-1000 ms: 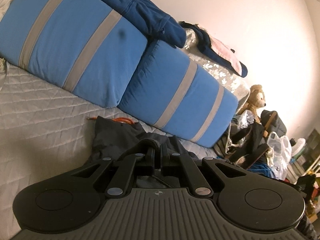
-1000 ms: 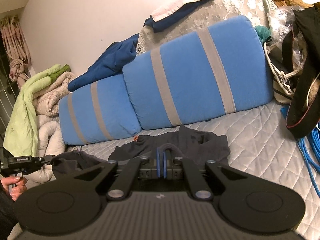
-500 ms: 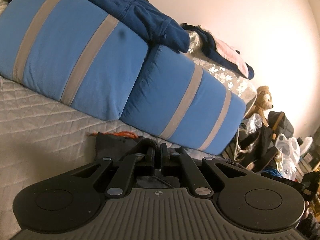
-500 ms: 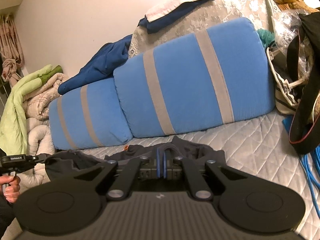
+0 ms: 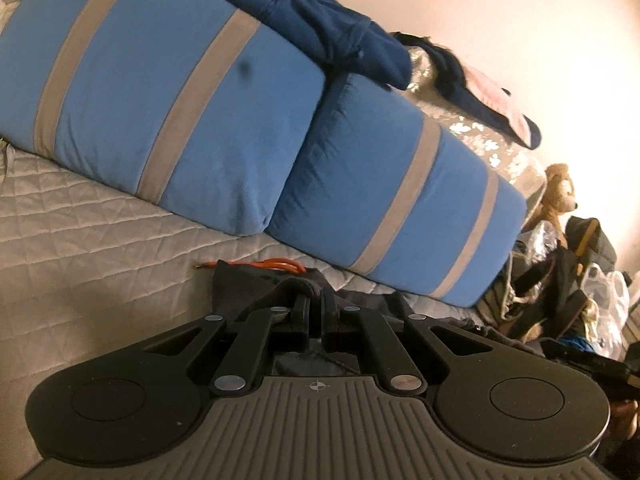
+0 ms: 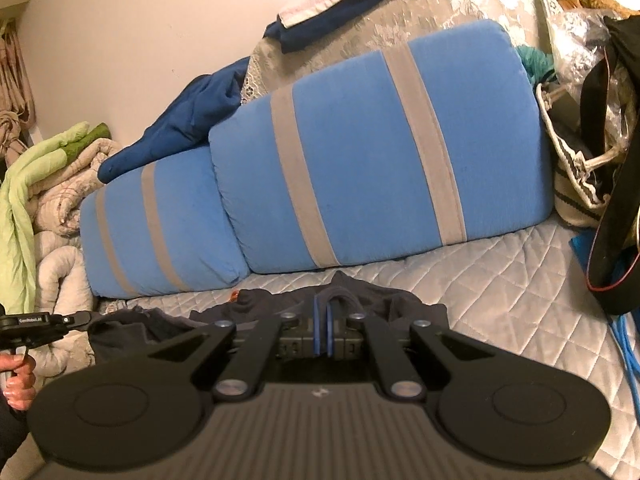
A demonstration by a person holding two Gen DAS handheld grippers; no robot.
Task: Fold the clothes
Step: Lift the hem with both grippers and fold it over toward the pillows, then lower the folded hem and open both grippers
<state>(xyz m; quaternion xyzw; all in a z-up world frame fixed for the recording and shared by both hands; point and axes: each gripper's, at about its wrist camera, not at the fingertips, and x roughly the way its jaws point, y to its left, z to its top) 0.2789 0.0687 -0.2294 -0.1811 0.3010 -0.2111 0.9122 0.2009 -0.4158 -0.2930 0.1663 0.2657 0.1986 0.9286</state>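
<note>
both grippers, left gripper (image 5: 315, 307) and right gripper (image 6: 331, 317), pinch folds of a dark grey garment (image 6: 384, 302) before the blue striped cushions (image 6: 376, 152); gripper bodies hide most of the garment.

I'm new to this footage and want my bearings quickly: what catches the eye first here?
Two big blue cushions with grey stripes lean along the wall at the back of the quilted bed, with a navy garment draped over them. In front, the left gripper and right gripper are each shut on an edge of a dark grey garment on the quilt. A teddy bear sits by the clutter at the cushions' far end.
</note>
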